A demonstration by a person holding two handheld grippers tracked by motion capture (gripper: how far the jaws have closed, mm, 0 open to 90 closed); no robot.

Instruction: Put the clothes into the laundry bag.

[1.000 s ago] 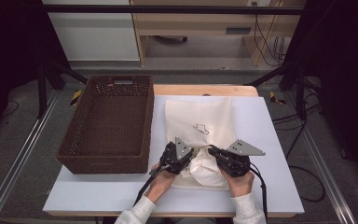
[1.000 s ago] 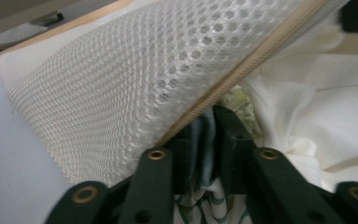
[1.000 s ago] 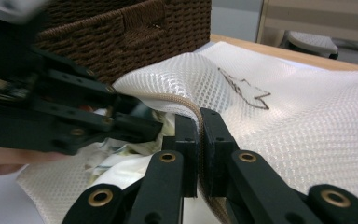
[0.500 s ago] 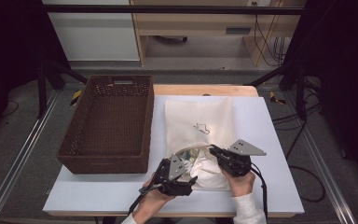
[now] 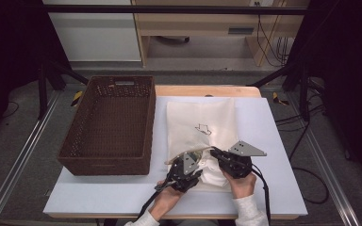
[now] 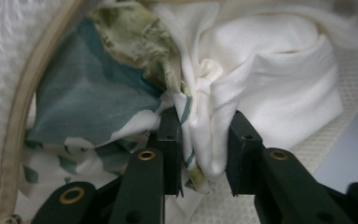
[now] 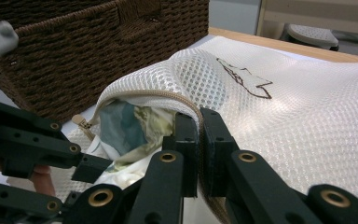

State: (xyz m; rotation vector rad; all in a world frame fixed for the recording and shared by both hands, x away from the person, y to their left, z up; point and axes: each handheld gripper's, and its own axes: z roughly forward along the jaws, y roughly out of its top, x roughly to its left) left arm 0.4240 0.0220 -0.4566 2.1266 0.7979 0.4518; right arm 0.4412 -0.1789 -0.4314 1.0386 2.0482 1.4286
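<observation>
Woven brown wicker makes up the basket (image 5: 111,125) at the centre left of the high view, standing on the pale table (image 5: 268,141) just beside the white mesh laundry bag (image 5: 202,122), which lies flat from the frame's middle down toward the lower centre; a small dark outline figure (image 5: 202,129) is printed on the bag's upper half. Beyond the table's far edge, at the top of the frame, stands a light wooden cabinet (image 5: 202,28), well apart from the work. At the lower centre, the left claw (image 5: 188,170) and the right claw (image 5: 220,157) meet at the bag's open near end, where bunched white cloth (image 5: 212,172) lies between them. In the left gripper view, the bag's tan zip edge (image 6: 37,84) curves down the left side of the frame, and a teal and olive patterned cloth (image 6: 88,93) sits inside the bag at upper left. The left claw (image 6: 204,154) at lower centre has just been closing, and its jaws now pinch a fold of the white cloth (image 6: 261,74) between them, the rest billowing to the upper right. In the right gripper view, the basket's wall (image 7: 98,42) fills the upper left, close behind the bag's mouth, and the mesh with its printed figure (image 7: 244,77) spreads across the right. The right claw (image 7: 199,149) at lower centre is clamped nearly closed on the tan zip edge of the mesh bag (image 7: 307,121), holding the mouth raised; the other claw's dark jaws (image 7: 46,149) sit at lower left in front of the patterned cloth (image 7: 121,123).
</observation>
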